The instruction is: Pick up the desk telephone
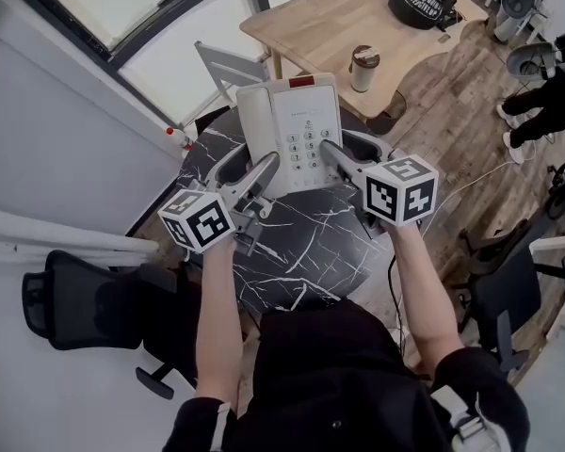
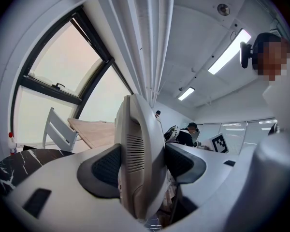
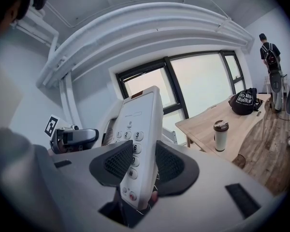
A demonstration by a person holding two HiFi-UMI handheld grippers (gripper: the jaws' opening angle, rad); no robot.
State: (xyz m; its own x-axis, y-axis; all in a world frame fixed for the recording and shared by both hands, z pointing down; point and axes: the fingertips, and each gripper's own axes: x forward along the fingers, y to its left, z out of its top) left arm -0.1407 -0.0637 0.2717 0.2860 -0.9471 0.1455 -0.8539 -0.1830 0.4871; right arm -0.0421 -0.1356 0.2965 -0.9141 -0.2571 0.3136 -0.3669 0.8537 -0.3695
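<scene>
The desk telephone [image 1: 297, 130] sat at upper centre of the head view, above the far edge of the black marble table [image 1: 301, 252]. The left gripper [image 1: 256, 160] pinched its handset side, pads [image 2: 106, 166] pressed on both faces. The right gripper [image 1: 339, 143] clamped the keypad edge, pads [image 3: 118, 163] spread only by its thickness.
</scene>
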